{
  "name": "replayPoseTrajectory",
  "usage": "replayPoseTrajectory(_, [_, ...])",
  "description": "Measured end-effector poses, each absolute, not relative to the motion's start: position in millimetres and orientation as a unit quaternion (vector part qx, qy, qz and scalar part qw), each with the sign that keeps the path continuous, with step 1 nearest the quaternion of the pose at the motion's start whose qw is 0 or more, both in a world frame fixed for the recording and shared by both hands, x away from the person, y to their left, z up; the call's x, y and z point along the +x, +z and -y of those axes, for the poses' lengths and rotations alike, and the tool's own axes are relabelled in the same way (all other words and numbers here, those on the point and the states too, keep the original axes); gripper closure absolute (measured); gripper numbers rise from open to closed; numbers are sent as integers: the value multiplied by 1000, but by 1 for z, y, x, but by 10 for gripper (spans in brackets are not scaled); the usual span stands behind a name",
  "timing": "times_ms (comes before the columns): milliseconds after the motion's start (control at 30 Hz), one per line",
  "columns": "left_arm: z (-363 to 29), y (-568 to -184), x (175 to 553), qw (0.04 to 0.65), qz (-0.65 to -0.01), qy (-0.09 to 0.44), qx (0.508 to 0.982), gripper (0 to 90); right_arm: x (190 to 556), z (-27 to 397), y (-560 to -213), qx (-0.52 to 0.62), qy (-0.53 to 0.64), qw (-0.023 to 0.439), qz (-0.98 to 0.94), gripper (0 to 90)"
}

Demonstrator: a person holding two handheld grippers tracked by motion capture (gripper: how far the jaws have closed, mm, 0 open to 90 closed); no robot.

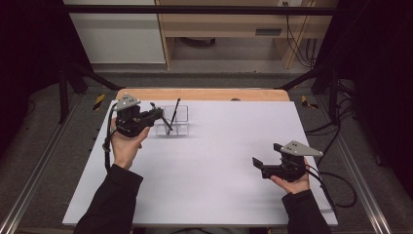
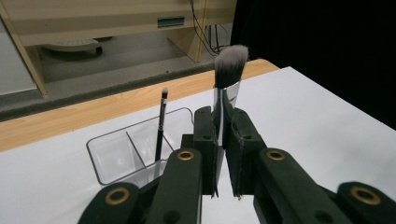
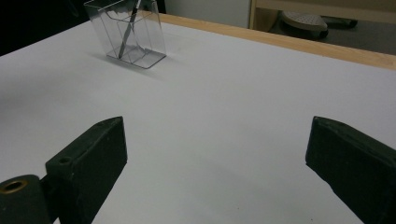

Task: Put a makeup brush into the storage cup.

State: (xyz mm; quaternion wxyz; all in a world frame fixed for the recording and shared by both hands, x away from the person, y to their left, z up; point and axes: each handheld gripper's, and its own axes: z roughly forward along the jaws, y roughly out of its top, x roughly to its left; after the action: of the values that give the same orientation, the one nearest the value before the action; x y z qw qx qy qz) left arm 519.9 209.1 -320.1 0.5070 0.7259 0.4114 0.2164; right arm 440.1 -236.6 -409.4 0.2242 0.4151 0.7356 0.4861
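The left gripper [image 1: 157, 113] is up near the far left corner of the white worktop [image 1: 214, 161]. A hand [image 1: 125, 144] holds it from below. Its two black jaws are squeezed tight on a makeup brush [image 2: 229, 77]. In the left gripper view the brush stands up between the jaws. Its fluffy grey and white tip is on top, and a shiny silver band sits just under the tip. The jaws press on the brush from both sides, low on that silver part.

Just beside the left gripper is a clear plastic organizer [image 1: 174, 122] with small boxes inside. It stands on the worktop near the far edge, left of the middle. A thin black brush [image 2: 160, 126] leans in one of its boxes, with its small tip pointing up. The makeup brush is above the worktop, close to the organizer but not in it.

The right gripper [image 1: 259, 165] is near the right edge of the worktop, closer to the near side, held in the other hand [image 1: 292, 184]. Its jaws stand wide apart, with nothing between them. In the right gripper view the organizer [image 3: 127, 30] is well away, toward the far edge.
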Motion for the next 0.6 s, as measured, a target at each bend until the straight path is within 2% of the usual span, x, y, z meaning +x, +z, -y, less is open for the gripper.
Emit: replayPoseTrajectory(600, [-211,-310,548,488,-428,232,725,831,440,236,-409,414,487,223,-736,58])
